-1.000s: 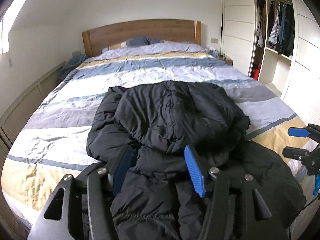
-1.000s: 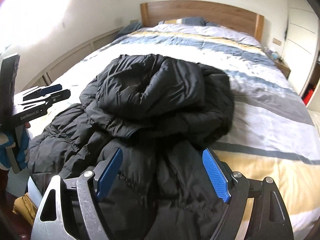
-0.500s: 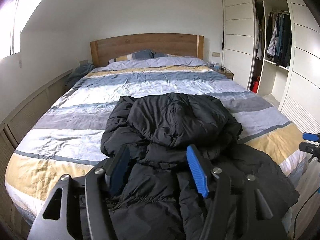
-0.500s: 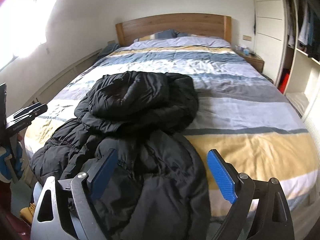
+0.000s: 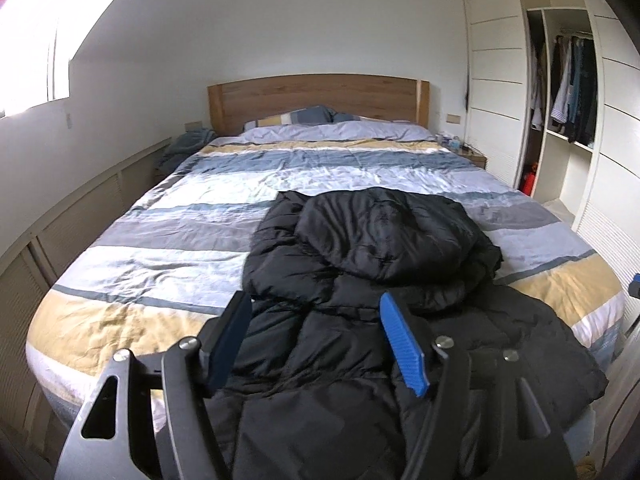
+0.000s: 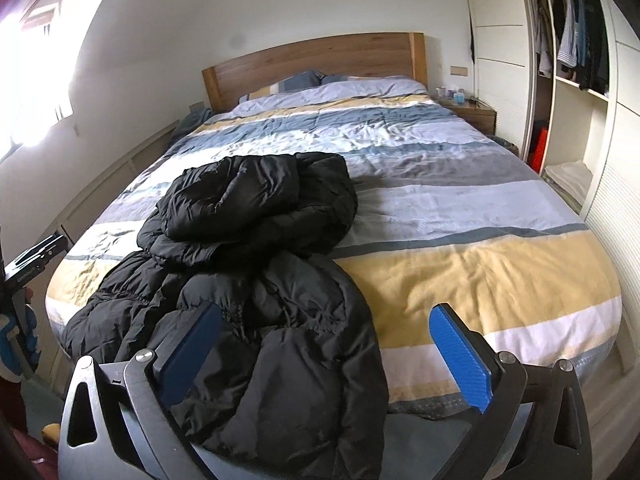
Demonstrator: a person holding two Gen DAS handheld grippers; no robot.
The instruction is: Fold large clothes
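Observation:
A black puffer jacket (image 5: pixel 380 240) lies crumpled on the striped bed (image 5: pixel 160 240), its top part bunched up and its lower part hanging over the foot edge. My left gripper (image 5: pixel 316 340) hovers above the jacket's lower part. Its jaws are opening and the blue pads press on nothing. In the right wrist view the jacket (image 6: pixel 248 216) lies left of centre. My right gripper (image 6: pixel 324 356) is over the jacket's right edge, its jaws also opening and very wide, with no fabric pinched. The left gripper (image 6: pixel 36 256) shows at the left edge of that view.
The wooden headboard (image 5: pixel 316 96) and pillows are at the far end. An open wardrobe (image 5: pixel 568 92) with hanging clothes stands on the right, with a nightstand (image 6: pixel 472 112) beside the bed. Low wall panels (image 5: pixel 60 232) run along the left. Bare duvet (image 6: pixel 480 264) lies right of the jacket.
Both grippers have drawn back from the jacket toward the foot of the bed and risen a little. Both pairs of jaws have widened. The jacket stays in place.

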